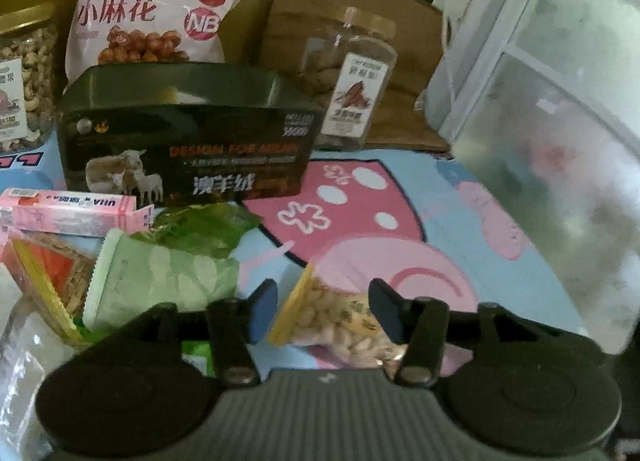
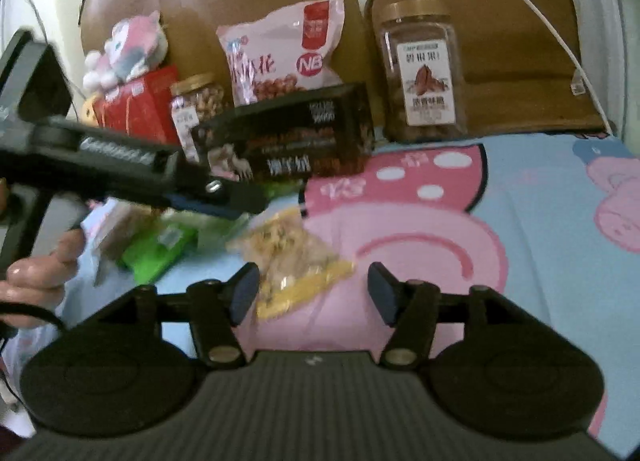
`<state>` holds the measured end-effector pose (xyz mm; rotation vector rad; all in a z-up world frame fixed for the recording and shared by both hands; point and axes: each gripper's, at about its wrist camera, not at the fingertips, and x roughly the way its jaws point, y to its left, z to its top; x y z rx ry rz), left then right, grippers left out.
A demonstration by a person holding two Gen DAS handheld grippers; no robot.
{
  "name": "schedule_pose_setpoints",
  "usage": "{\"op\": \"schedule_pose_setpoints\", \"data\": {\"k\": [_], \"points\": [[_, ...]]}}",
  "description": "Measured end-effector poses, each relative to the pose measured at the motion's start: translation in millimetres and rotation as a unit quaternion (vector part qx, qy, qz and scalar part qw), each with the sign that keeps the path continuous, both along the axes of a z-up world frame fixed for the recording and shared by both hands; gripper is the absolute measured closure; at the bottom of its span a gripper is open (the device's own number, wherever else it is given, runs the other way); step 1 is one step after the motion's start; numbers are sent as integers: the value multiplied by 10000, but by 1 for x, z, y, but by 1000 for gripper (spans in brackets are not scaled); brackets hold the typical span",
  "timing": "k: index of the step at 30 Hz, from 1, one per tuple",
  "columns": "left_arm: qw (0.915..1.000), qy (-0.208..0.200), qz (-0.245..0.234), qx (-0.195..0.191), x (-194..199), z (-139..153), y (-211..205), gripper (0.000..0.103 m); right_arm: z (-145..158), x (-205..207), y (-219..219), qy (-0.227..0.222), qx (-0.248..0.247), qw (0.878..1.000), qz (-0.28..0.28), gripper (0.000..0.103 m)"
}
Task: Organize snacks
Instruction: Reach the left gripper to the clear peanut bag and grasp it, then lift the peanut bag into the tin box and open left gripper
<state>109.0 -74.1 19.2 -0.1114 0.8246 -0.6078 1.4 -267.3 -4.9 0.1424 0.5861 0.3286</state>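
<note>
A clear bag of pale nuts with a yellow strip [image 1: 340, 321] lies on the cartoon bedsheet, between the open fingers of my left gripper [image 1: 324, 311]. It also shows in the right wrist view [image 2: 292, 257], just ahead of my open right gripper [image 2: 310, 293]. The left gripper's arm [image 2: 120, 165] crosses the right wrist view above a pile of snacks. A green packet [image 1: 160, 281], an orange packet [image 1: 52, 281] and a pink box [image 1: 72, 211] lie at the left.
A dark box with sheep [image 1: 184, 137], a pink twist-snack bag [image 1: 160, 9], a cashew jar [image 1: 24, 81] and a pecan jar [image 1: 352, 81] stand at the back. A translucent bin [image 1: 560, 141] is at the right. A brown cushion [image 2: 500, 53] leans behind.
</note>
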Motion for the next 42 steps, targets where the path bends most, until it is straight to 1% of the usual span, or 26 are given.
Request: {"op": "schedule_pose_setpoints", "data": {"k": [2,3,5,7,9,10,11,13,18,20,22,25,29,30,31,33,34,36,38,39,40,41,42], "points": [[9998,182,52,-14,3,-8,-1,48,-2,-2,5,10,-151,9999,46,40],[9998,188,57,-6,1,-11,-2,48,-2,0,8,19,-211,9998,63,40],[9999,40,-1,98,-4,-12,-7,50,-4,1,13,-7,-383,9992,70,40],[9998,166,-121,-24,-6,-14,-9,54,-5,1,18,-41,-501,9987,125,40],[9997,196,-99,-69,-11,-15,-8,56,-6,0,23,-88,-640,9978,129,43],[9998,189,-81,-60,-14,-15,-7,56,-6,-2,24,-115,-709,9974,103,46],[9997,228,-64,-83,-18,-14,-6,56,-6,-3,24,-127,-734,9972,84,48],[9995,262,-105,-112,-27,-12,-5,61,-7,-6,22,-132,-697,9975,57,48],[9997,140,-219,-47,-48,-12,-2,61,-6,-19,24,-244,-839,9961,103,51],[9996,132,-223,-95,-53,-11,1,65,-6,-23,27,-289,-890,9955,151,54],[9997,100,-184,-138,-56,-7,5,65,-4,-27,32,-371,-971,9944,175,56],[9998,82,-105,-158,-60,-3,12,65,0,-29,37,-482,-1002,9935,235,57],[9998,158,-57,-86,-65,-5,20,65,1,-28,44,-426,-992,9933,417,57],[9998,193,-55,-83,-65,-7,22,63,0,-30,46,-411,-1020,9928,465,56],[9997,237,-36,-50,-64,-9,23,58,-1,-30,48,-374,-1040,9926,510,54],[9997,249,-26,-18,-60,-11,25,55,-5,-31,49,-290,-1077,9924,516,51],[9996,268,-45,-53,-58,-11,25,53,-6,-32,49,-262,-1083,9925,507,51],[9994,305,-80,-129,-55,-11,25,52,-7,-33,48,-214,-1072,9928,495,51],[9994,309,-107,-96,-55,-13,22,58,-8,-35,48,-192,-1078,9927,511,51],[9997,236,-110,-33,-57,-13,21,61,-9,-37,48,-193,-1091,9924,532,51],[9996,234,-180,-20,-57,-12,20,71,-10,-38,49,-252,-1130,9919,515,55],[9993,282,-238,-80,-57,-9,20,72,-9,-38,50,-299,-1198,9913,458,65],[9992,295,-254,-107,-56,-3,21,72,-8,-38,49,-317,-1231,9909,433,66]]}}
